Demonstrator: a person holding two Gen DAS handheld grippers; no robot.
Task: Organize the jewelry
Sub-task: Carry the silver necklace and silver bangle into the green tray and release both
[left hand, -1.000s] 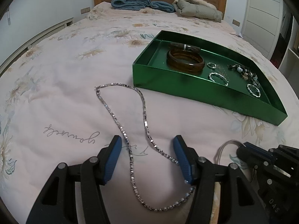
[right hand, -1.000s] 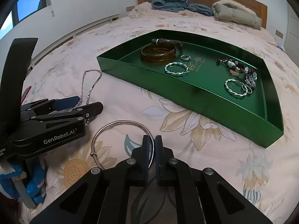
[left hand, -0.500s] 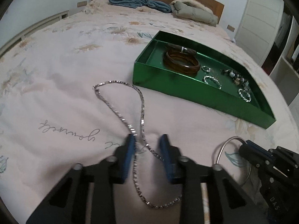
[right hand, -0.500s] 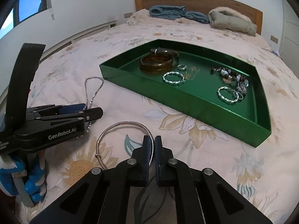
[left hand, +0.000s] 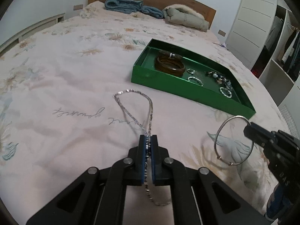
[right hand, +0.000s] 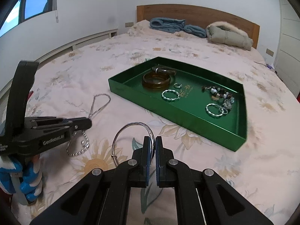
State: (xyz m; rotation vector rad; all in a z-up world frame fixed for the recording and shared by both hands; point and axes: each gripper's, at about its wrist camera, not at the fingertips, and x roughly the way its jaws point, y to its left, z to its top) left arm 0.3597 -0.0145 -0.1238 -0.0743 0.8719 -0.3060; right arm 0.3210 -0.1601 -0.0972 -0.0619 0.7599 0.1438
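Observation:
My left gripper (left hand: pixel 148 137) is shut on a silver chain necklace (left hand: pixel 131 103); its far loop still lies on the bed and a short loop hangs below the jaws (right hand: pixel 77 147). My right gripper (right hand: pixel 153 139) is shut on a thin silver wire bangle (right hand: pixel 129 131), lifted off the bed; it also shows in the left wrist view (left hand: pixel 233 140). A green tray (right hand: pixel 187 115) lies ahead on the bed, holding a brown bangle (right hand: pixel 156 79), twisted silver bracelets (right hand: pixel 170 94), a small ring and beaded pieces (right hand: pixel 217 91).
Floral bedspread (left hand: pixel 65 75) all around. Folded blue towels (left hand: pixel 131 7) and a grey-green jacket (left hand: pixel 187 17) lie by the wooden headboard. White wardrobe doors (left hand: pixel 251 24) and open shelves stand to the right; a window wall is on the left.
My left gripper closed on the necklace and lifted it, drawing the chain together. My right gripper rose with the wire bangle, which now stands off the bed.

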